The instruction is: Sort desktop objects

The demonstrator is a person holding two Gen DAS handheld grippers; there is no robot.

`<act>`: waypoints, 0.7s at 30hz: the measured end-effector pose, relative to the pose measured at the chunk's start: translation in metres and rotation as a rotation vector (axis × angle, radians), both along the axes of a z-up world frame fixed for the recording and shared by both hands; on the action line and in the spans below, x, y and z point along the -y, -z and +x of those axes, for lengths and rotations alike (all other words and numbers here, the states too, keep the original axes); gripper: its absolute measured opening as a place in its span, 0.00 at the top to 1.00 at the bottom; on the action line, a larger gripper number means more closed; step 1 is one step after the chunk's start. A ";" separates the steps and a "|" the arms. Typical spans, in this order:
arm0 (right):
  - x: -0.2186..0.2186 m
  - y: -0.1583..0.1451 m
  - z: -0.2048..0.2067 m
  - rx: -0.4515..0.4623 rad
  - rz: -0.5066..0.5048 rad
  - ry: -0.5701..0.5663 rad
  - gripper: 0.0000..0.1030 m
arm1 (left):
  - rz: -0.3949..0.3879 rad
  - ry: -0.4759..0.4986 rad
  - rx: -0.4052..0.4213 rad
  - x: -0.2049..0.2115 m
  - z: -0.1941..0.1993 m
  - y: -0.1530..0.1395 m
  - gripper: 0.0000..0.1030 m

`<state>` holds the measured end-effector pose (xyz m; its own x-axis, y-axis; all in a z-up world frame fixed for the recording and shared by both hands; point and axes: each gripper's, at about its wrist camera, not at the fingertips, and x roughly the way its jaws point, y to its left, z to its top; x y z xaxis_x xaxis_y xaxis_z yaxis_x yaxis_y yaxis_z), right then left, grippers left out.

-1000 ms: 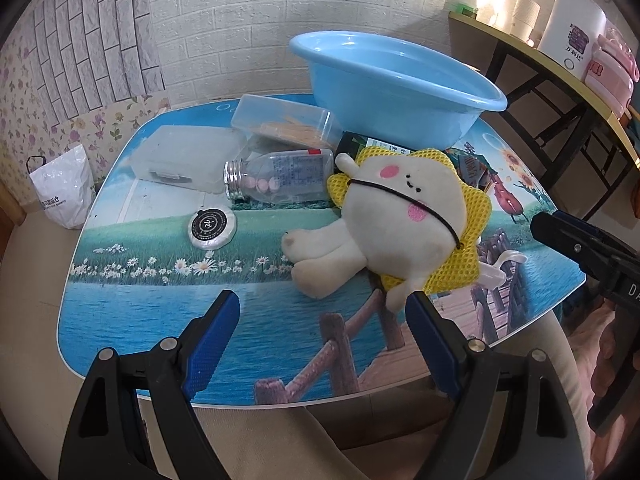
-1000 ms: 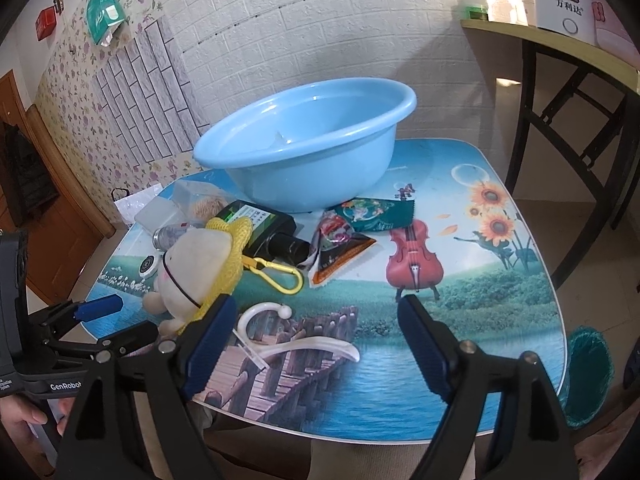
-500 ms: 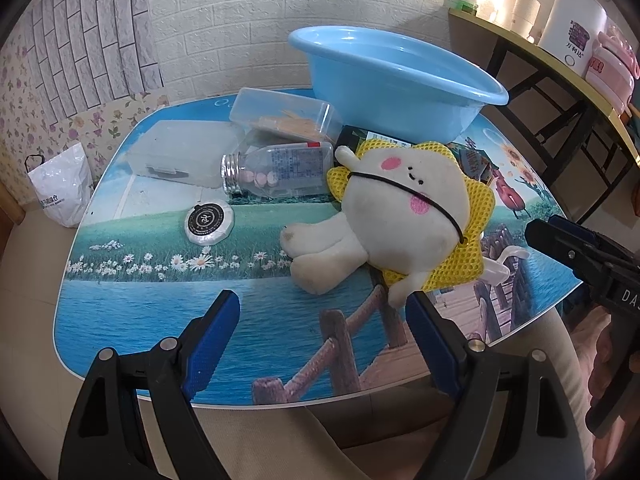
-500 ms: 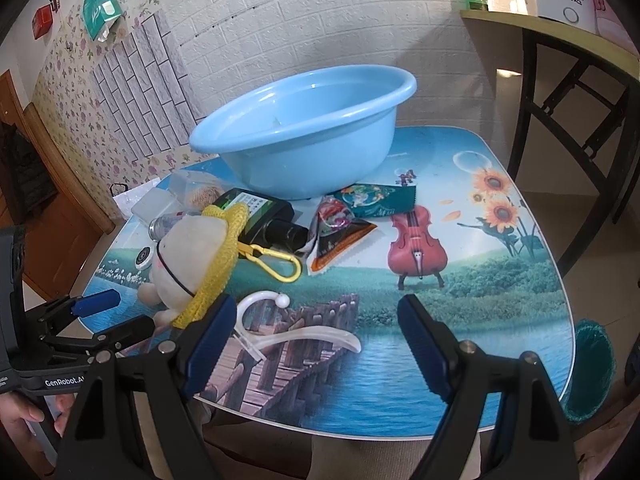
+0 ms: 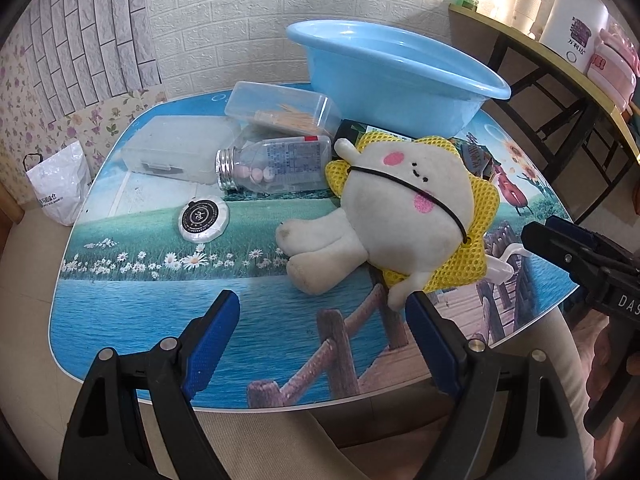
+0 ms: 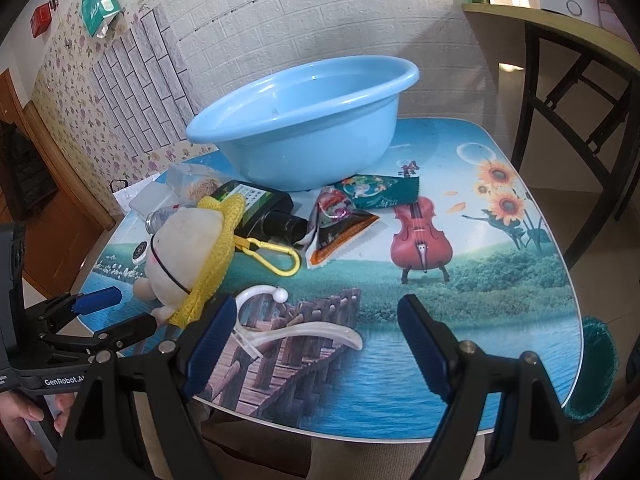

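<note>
Both claws wide apart, gripping nothing. Left gripper [image 5: 322, 328] low over the near edge of the picture-printed table [image 5: 132, 312], blue pads parted above the printed water and fence; plush toy [image 5: 400, 208] lying just beyond, closer to the right-hand pad, one white foot almost at that pad's tip but clear of it. Behind the plush, a clear pill bottle [image 5: 276, 164] on its side, metal cap toward the left; behind that, a clear box of toothpicks [image 5: 280, 110] resting partly on a frosted flat case [image 5: 176, 148]. Round black-and-white disc [image 5: 202, 220] alone on the printed grass, well ahead of the left-hand pad. Blue basin [image 5: 392, 76] at the far side of the table, upright. Right gripper [image 6: 314, 330] likewise spread, hovering at the near edge, a white plastic hook [image 6: 280, 320] lying right under and ahead of its left-hand pad, touching or not, cannot tell. Further off: yellow carabiner [image 6: 272, 256] beside a dark green-labelled bottle [image 6: 260, 208], two snack packets [image 6: 344, 220] near the basin's foot. Plush off to the left of this claw, outside the gap.
</note>
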<state>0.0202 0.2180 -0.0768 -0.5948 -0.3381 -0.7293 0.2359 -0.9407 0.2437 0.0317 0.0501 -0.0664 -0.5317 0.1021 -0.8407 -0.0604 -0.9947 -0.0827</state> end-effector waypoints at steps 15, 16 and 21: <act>-0.002 0.002 -0.001 0.006 0.000 -0.004 0.19 | -0.001 0.000 0.004 -0.002 -0.001 0.001 0.17; -0.002 0.002 -0.001 0.006 -0.001 -0.005 0.19 | -0.001 -0.002 0.005 -0.002 -0.001 0.002 0.17; -0.001 0.004 -0.001 0.009 0.003 -0.009 0.19 | 0.000 -0.014 0.007 0.001 -0.002 0.006 0.17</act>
<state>0.0190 0.2192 -0.0811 -0.5851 -0.3411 -0.7358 0.2419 -0.9393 0.2431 0.0294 0.0491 -0.0722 -0.5270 0.0947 -0.8445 -0.0456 -0.9955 -0.0832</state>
